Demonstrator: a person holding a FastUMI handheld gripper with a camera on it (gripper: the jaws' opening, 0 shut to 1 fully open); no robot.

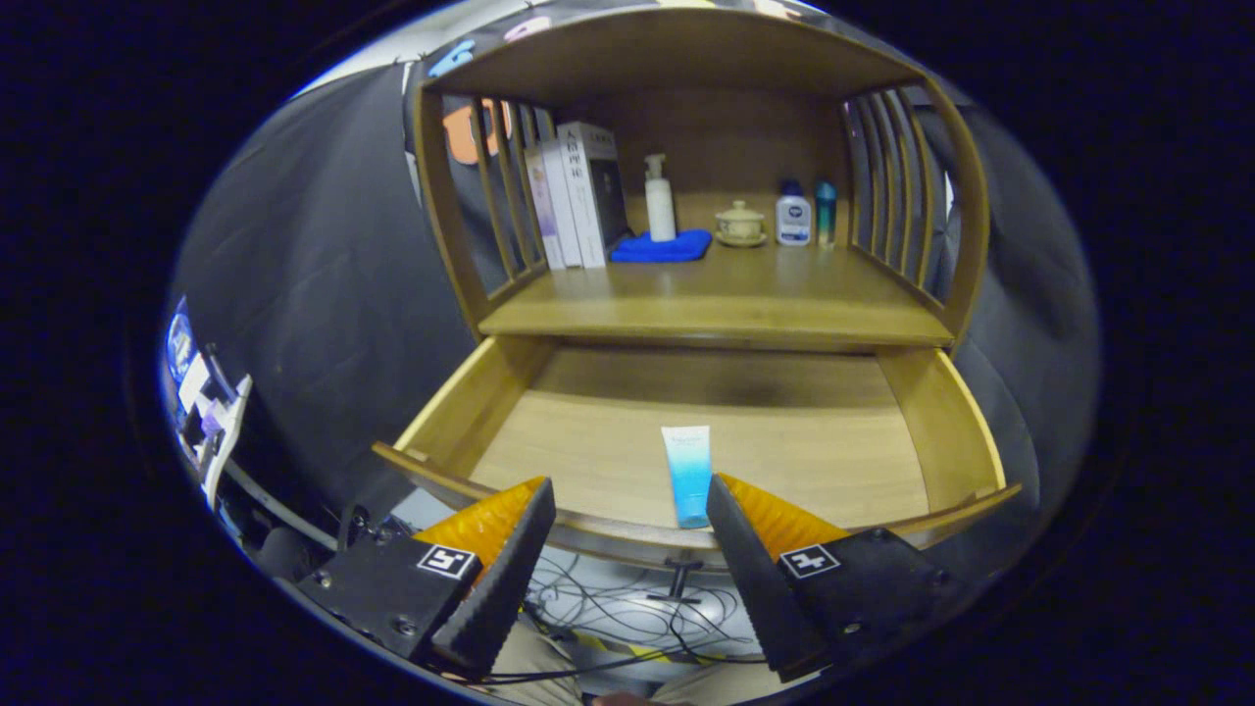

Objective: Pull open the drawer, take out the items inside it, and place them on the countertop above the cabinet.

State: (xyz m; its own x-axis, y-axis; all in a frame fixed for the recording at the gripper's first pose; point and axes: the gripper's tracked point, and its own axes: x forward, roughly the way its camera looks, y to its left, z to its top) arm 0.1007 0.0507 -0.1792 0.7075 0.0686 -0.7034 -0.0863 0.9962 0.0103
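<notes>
The gripper (627, 510) hangs released, fingers spread wide, over the front lip of the pulled-open light wooden drawer (461, 412), where a blue-and-white squeeze tube (688, 473) lies between them. Retrieval is in hand; next, probably, closing on the tube and lifting it to the wooden worktop (726, 304) above.

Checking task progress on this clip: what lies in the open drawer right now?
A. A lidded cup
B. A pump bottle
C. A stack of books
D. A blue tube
D: a single blue tube lies on the floor of the open drawer, just ahead of the open claw.
</notes>
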